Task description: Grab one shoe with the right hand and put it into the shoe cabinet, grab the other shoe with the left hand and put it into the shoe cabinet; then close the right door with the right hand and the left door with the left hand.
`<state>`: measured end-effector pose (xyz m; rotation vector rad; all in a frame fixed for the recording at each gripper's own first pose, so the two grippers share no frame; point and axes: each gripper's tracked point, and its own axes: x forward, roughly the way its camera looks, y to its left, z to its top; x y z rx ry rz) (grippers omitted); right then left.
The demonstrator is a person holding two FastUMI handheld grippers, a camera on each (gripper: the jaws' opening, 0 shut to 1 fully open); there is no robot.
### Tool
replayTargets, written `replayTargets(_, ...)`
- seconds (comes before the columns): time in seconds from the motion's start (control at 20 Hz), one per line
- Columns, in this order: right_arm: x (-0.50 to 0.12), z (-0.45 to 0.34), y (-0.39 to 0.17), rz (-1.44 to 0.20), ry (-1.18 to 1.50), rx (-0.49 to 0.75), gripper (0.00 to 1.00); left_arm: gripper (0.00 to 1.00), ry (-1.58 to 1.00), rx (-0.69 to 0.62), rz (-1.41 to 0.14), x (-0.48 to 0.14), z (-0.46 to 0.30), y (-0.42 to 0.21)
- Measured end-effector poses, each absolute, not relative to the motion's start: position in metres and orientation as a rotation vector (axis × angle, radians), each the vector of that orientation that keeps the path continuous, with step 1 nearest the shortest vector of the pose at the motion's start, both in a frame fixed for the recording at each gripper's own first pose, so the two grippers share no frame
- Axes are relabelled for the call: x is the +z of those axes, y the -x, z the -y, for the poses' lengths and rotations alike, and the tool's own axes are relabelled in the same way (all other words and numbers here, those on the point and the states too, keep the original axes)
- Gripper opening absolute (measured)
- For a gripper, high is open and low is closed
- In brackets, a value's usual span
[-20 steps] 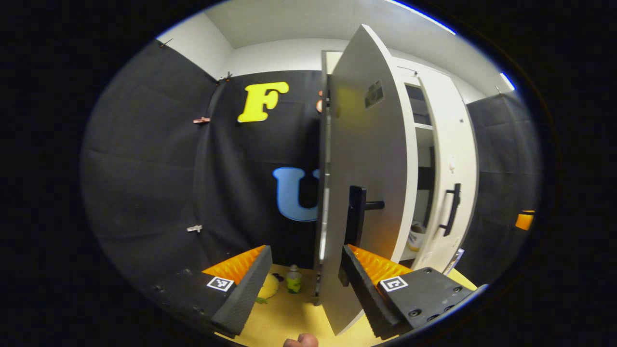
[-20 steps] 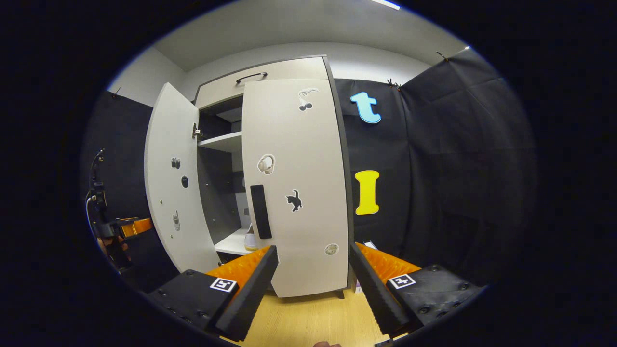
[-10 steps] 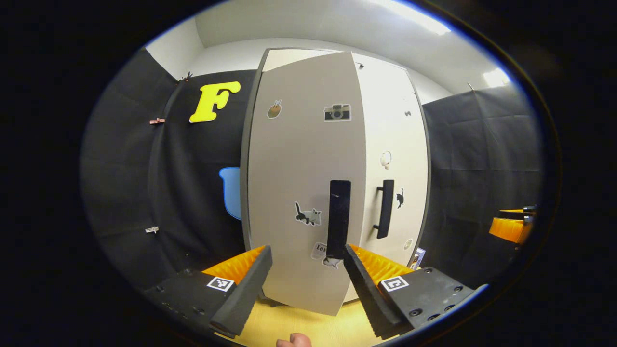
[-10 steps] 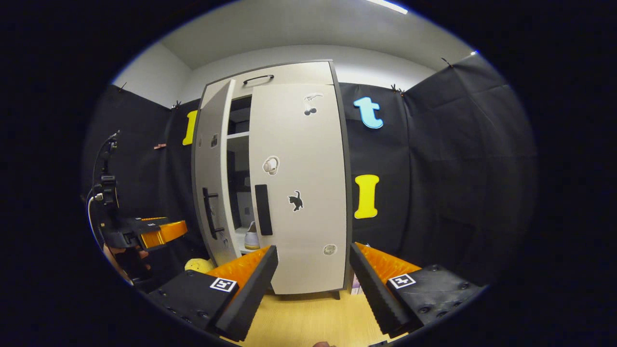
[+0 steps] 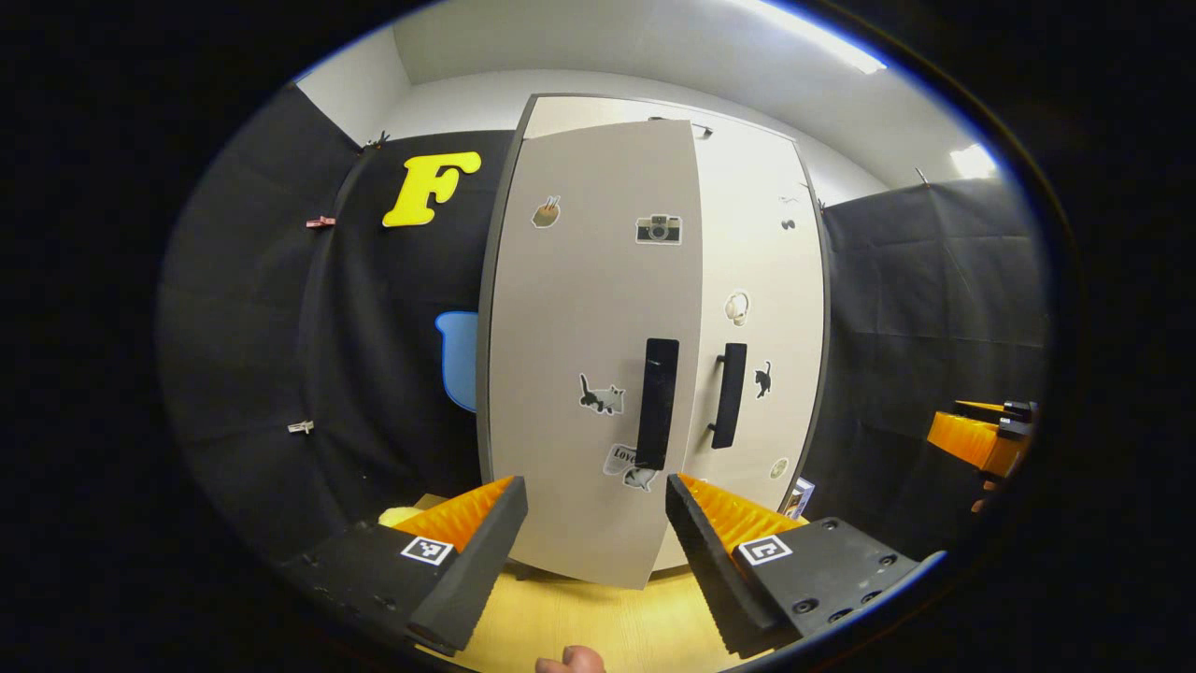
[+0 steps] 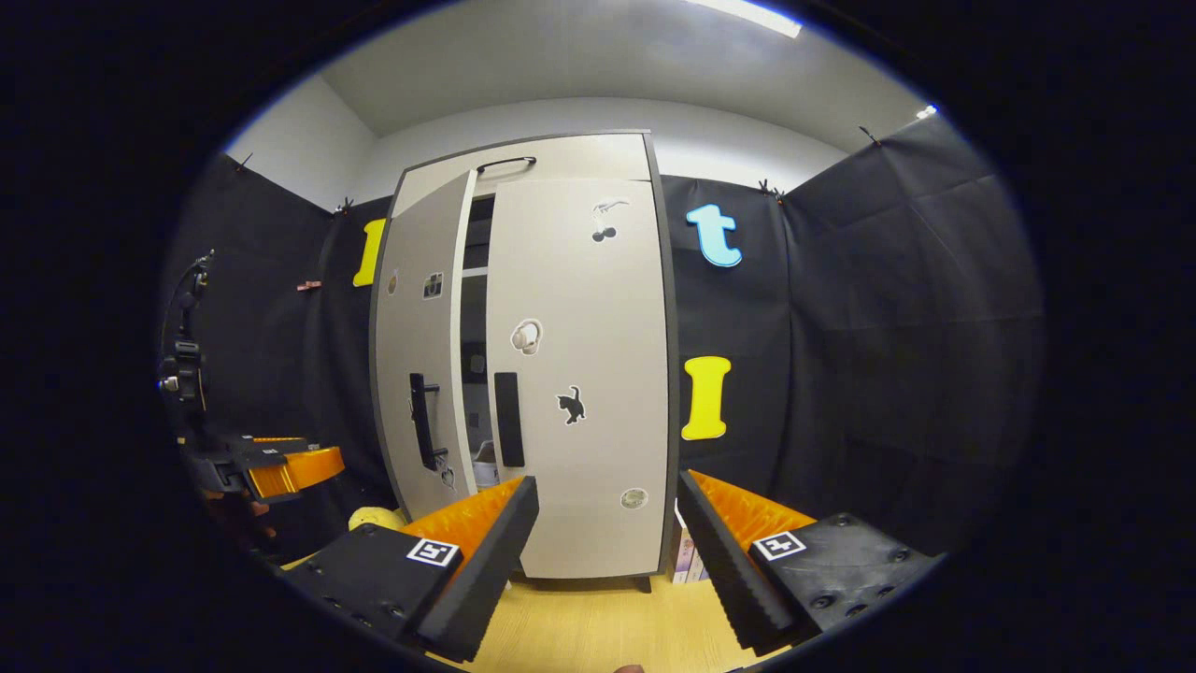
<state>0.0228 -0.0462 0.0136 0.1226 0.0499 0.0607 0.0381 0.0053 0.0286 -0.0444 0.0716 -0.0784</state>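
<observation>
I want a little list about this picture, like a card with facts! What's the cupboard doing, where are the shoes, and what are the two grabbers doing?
cupboard: tall pale shoe cabinet on a wooden floor
right door: right door shut
left door: left door nearly shut, with a narrow gap left
shoes: one shoe peeks through the gap, inside the cabinet
left gripper: left gripper open, holding nothing, facing the left door
right gripper: right gripper open, holding nothing, back from the cabinet
stickers: cat sticker on the right door
</observation>
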Motion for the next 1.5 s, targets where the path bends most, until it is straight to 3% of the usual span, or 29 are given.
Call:
replayTargets(0.7,0.011,0.014,-0.012,-0.067,-0.124,0.098,0.98,0.94,0.01,-0.038,-0.023,0.039,-0.029,0.009)
replayTargets(1.5,0.007,-0.007,-0.017,-0.077,-0.113,0.119,0.98,0.94,0.014,-0.016,-0.033,0.033,-0.048,0.006)
